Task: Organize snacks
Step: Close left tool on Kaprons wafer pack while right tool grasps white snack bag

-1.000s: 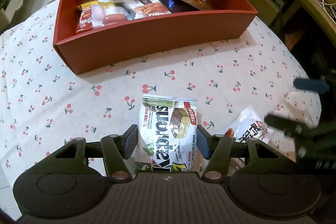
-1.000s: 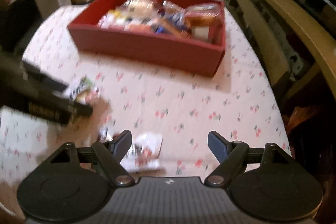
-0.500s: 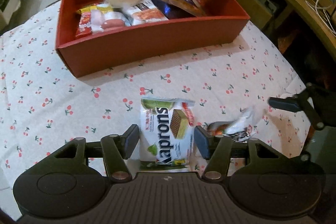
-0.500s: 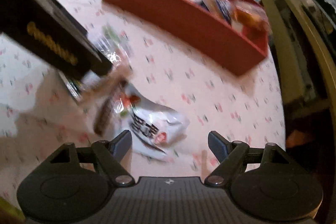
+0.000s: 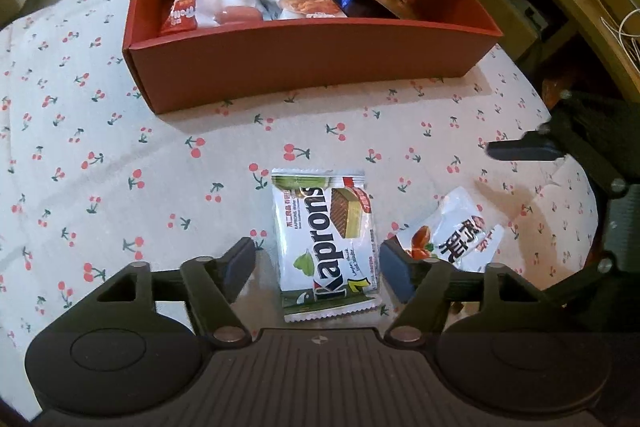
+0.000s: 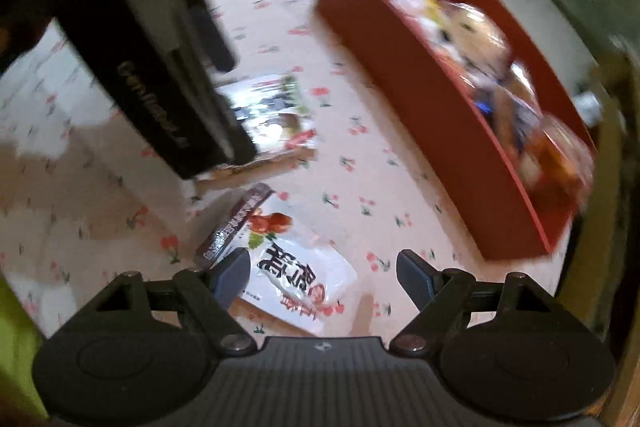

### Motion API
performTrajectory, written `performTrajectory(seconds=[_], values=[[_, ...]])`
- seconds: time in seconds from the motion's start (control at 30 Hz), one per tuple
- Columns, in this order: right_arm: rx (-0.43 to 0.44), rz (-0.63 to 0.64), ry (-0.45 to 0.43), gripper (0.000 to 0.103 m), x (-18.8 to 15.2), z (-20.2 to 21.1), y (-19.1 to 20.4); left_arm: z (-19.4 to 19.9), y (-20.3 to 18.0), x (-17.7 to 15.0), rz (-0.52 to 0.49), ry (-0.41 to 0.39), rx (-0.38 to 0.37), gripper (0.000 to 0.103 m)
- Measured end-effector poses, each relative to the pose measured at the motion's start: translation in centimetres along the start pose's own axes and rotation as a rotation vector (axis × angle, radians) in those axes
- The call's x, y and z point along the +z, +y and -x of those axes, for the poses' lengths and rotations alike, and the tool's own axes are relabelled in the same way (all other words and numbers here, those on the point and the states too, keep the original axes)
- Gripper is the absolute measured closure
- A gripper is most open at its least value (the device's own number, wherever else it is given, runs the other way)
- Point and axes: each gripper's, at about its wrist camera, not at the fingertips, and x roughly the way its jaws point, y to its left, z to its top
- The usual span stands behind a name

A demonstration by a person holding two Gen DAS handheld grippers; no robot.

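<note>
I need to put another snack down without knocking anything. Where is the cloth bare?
Bare cloth lies left of the Kaprons packet, in front of the red box. It is crowded right of that packet, by the white packet and right tool.

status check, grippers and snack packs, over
Left gripper just opened, wafer pack loose between jaws. Right gripper open over white pack. Red box path clear.

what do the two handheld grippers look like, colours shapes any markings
Both are matte black. The left gripper and right gripper each have two angled link arms with silver pivot pins, round discs on a ribbed black base, and dark blue-grey pads on the fingertips. From the right wrist view, the left gripper's body is a black block bearing pale lettering, too blurred to read.
</note>
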Motion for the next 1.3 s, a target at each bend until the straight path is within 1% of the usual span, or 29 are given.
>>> performTrajectory(seconds=[0.1, 0.2, 0.27, 0.3, 0.37, 0.4, 0.47, 0.5, 0.57, 0.6, 0.63, 0.67, 0.73, 0.77, 0.8, 0.9, 0.93, 0.97, 1.0, 1.03, 1.1, 1.13, 1.17, 1.2, 1.23, 1.27, 1.3], values=[[0.044, 0.108, 0.008, 0.007, 0.0, 0.1, 0.7, -0.1, 0.3, -0.2, 0.007, 0.009, -0.008, 0.027], [0.063, 0.180, 0.049, 0.007, -0.1, -0.8, 1.2, -0.5, 0.6, -0.3, 0.016, 0.027, -0.012, 0.027], [0.084, 0.199, 0.048, 0.006, 0.3, -1.7, 1.3, -0.7, 0.6, -0.3, 0.018, 0.033, -0.015, 0.027], [0.087, 0.200, 0.028, 0.004, 0.6, -1.8, 1.2, -0.7, 0.5, -0.2, 0.018, 0.036, -0.018, 0.027], [0.095, 0.176, -0.009, 0.004, 1.2, -1.9, 0.9, -0.8, 0.4, -0.2, 0.015, 0.037, -0.020, 0.026], [0.095, 0.162, -0.006, 0.004, 1.3, -2.1, 0.8, -0.8, 0.4, -0.1, 0.014, 0.037, -0.020, 0.026], [0.088, 0.085, -0.009, 0.004, 0.9, -2.1, 0.5, -0.8, 0.5, -0.1, 0.017, 0.039, -0.017, 0.026], [0.086, 0.011, -0.007, 0.004, 0.5, -2.1, 0.2, -0.8, 0.6, -0.1, 0.020, 0.037, -0.015, 0.026], [0.115, -0.252, 0.019, 0.004, -0.8, -2.2, -1.1, -0.8, 0.7, 0.1, 0.025, 0.035, -0.011, 0.025], [0.179, -0.430, 0.049, 0.003, -2.2, -2.4, -1.9, -0.8, 0.8, 0.1, 0.026, 0.035, -0.010, 0.025], [0.217, -0.511, 0.057, 0.001, -3.1, -2.4, -2.1, -0.8, 0.8, 0.0, 0.027, 0.034, -0.010, 0.025], [0.208, -0.528, 0.047, 0.002, -3.8, -2.0, -1.9, -0.9, 0.8, 0.0, 0.025, 0.035, -0.008, 0.025], [0.182, -0.490, 0.037, 0.002, -4.3, -1.3, -1.3, -0.9, 0.6, 0.0, 0.016, 0.032, -0.002, 0.023], [0.159, -0.427, 0.021, 0.002, -4.1, -0.8, -0.9, -0.9, 0.5, 0.0, 0.014, 0.031, 0.001, 0.023], [0.139, -0.348, 0.011, 0.002, -3.8, -0.3, -0.4, -0.9, 0.4, 0.0, 0.013, 0.030, 0.004, 0.023], [0.051, 0.013, -0.019, 0.000, -2.3, 0.8, 1.6, -0.9, 0.1, 0.1, 0.010, 0.021, 0.010, 0.023], [0.038, 0.100, -0.018, 0.000, -1.8, 0.8, 1.9, -0.8, 0.1, 0.1, 0.009, 0.019, 0.010, 0.022], [0.043, 0.167, -0.018, 0.000, -1.3, 0.5, 2.1, -0.8, 0.1, 0.1, 0.010, 0.019, 0.007, 0.022], [0.068, 0.199, -0.016, 0.000, -0.9, 0.1, 2.0, -0.9, 0.2, 0.1, 0.011, 0.022, 0.003, 0.022], [0.100, 0.201, -0.016, 0.000, -0.4, -0.5, 1.7, -0.9, 0.2, 0.1, 0.011, 0.026, 0.000, 0.022], [0.138, 0.157, 0.001, 0.002, 0.8, -2.2, 0.7, -1.1, 0.2, 0.2, 0.008, 0.036, -0.008, 0.022], [0.146, 0.118, 0.020, 0.004, 0.9, -3.1, 0.2, -1.2, 0.2, 0.2, 0.004, 0.039, -0.009, 0.021], [0.169, 0.068, 0.020, 0.004, 0.7, -3.5, -0.4, -1.3, 0.1, 0.2, 0.000, 0.041, -0.010, 0.021], [0.213, -0.020, 0.008, 0.006, 0.3, -3.7, -1.2, -1.4, 0.2, 0.2, -0.002, 0.046, -0.012, 0.020], [0.256, -0.114, 0.012, 0.014, -0.2, -3.8, -1.9, -1.3, 0.2, 0.2, -0.005, 0.043, -0.017, 0.018], [0.281, -0.211, 0.004, 0.014, -0.8, -3.7, -2.4, -1.4, 0.2, 0.2, -0.006, 0.045, -0.017, 0.018], [0.270, -0.255, -0.006, 0.017, -1.4, -3.6, -2.4, -1.5, 0.3, 0.2, -0.006, 0.047, -0.015, 0.018]])
